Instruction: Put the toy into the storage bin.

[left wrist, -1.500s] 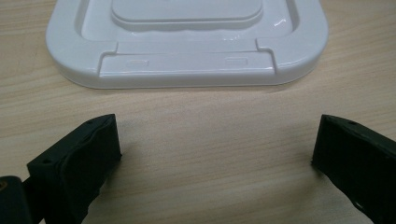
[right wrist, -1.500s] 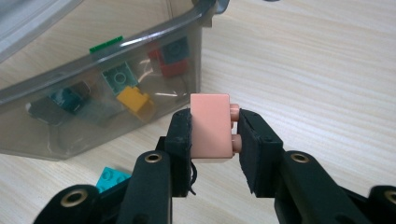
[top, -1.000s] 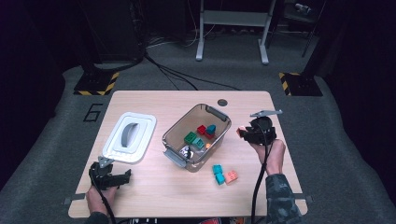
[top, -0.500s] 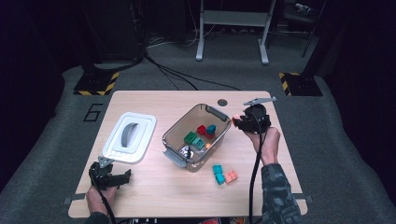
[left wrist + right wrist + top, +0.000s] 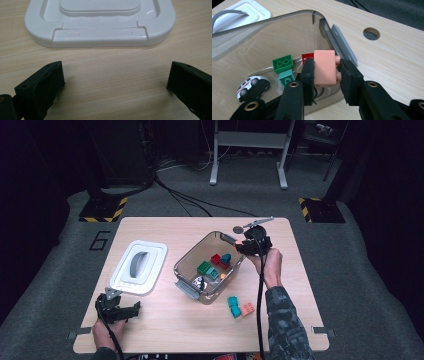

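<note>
My right gripper [image 5: 243,247] is shut on a pink brick [image 5: 325,66], which hangs over the right rim of the clear bin [image 5: 186,260]. In the right gripper view the brick sits upright between the two black pads, above the bin's wall [image 5: 274,18]. Inside the bin lie a green brick [image 5: 203,268], a red brick [image 5: 215,259], a blue brick [image 5: 226,258] and a small white toy car [image 5: 253,85]. My left gripper [image 5: 125,312] rests low at the table's front left. It is open and holds nothing, and it faces the white lid [image 5: 100,22].
The white lid [image 5: 138,267] with a grey handle lies left of the bin. A teal brick [image 5: 233,306] and an orange brick [image 5: 247,309] lie on the table in front of the bin. A round hole [image 5: 238,229] pierces the tabletop near the far edge.
My right gripper has carried the pink brick left and away from the person, from beside the bin to over its right rim. The left gripper has stayed put.
</note>
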Tool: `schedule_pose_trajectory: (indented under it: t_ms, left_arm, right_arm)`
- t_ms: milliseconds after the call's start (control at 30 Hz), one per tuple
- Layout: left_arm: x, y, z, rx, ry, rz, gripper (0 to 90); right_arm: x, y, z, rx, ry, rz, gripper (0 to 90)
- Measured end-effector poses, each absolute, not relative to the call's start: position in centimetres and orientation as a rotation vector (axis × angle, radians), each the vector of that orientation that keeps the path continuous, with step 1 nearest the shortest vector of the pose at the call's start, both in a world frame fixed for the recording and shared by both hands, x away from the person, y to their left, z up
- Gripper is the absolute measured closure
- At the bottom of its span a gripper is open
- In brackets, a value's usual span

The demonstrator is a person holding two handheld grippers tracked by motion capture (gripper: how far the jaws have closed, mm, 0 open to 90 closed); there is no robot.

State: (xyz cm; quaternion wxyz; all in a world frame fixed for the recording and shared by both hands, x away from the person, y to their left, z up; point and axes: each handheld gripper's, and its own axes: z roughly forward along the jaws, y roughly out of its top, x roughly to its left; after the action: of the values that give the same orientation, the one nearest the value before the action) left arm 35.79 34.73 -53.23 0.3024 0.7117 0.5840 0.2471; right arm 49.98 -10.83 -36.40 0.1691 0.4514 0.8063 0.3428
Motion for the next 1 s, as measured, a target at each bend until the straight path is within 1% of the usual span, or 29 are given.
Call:
schedule_pose_trajectory:
  t_ms: [167, 200, 267, 367, 433, 500, 567, 667, 767, 867, 1000]
  left_arm:
    - [35.8, 34.7, -53.2, 1.886, 1.548, 0.656, 0.7]
    - [35.8, 34.7, -53.2, 1.886, 1.549, 0.655, 0.7]
    - [35.8, 34.7, -53.2, 1.887, 1.547, 0.658, 0.7]
    - [35.8, 34.7, -53.2, 1.887, 1.548, 0.656, 0.7]
    - [35.8, 34.7, -53.2, 1.887, 1.548, 0.655, 0.7]
    - [35.8, 34.7, -53.2, 1.887, 1.547, 0.658, 0.7]
    - [35.8, 34.7, -53.2, 1.887, 1.548, 0.656, 0.7]
    - [35.8, 34.7, -53.2, 1.887, 1.548, 0.656, 0.7]
    - [35.8, 34.7, -53.2, 1.886, 1.548, 0.655, 0.7]
    - [35.8, 34.7, -53.2, 1.886, 1.549, 0.655, 0.7]
    - [35.8, 34.7, -53.2, 1.886, 1.549, 0.654, 0.7]
  right_arm:
    - [50.5, -10.1, -37.0, 1.305, 2.328, 0.909, 65.9]
    - [50.5, -10.1, -37.0, 1.310, 2.329, 0.898, 64.2]
    - [50.4, -10.2, -36.9, 1.324, 2.324, 0.890, 57.8]
    - [49.9, -10.6, -36.5, 1.339, 2.294, 0.917, 53.1]
    - [49.4, -11.0, -36.3, 1.352, 2.283, 0.939, 47.3]
    - [48.7, -11.6, -36.1, 1.348, 2.270, 0.967, 42.4]
    - [47.8, -12.2, -36.2, 1.358, 2.254, 0.990, 35.2]
    - [46.1, -13.3, -36.8, 1.363, 2.240, 1.031, 27.6]
    - [45.2, -14.0, -37.4, 1.366, 2.238, 1.047, 25.4]
    - [43.7, -15.0, -38.7, 1.391, 2.243, 1.062, 20.0]
    - [42.5, -16.0, -39.8, 1.413, 2.235, 1.067, 16.9]
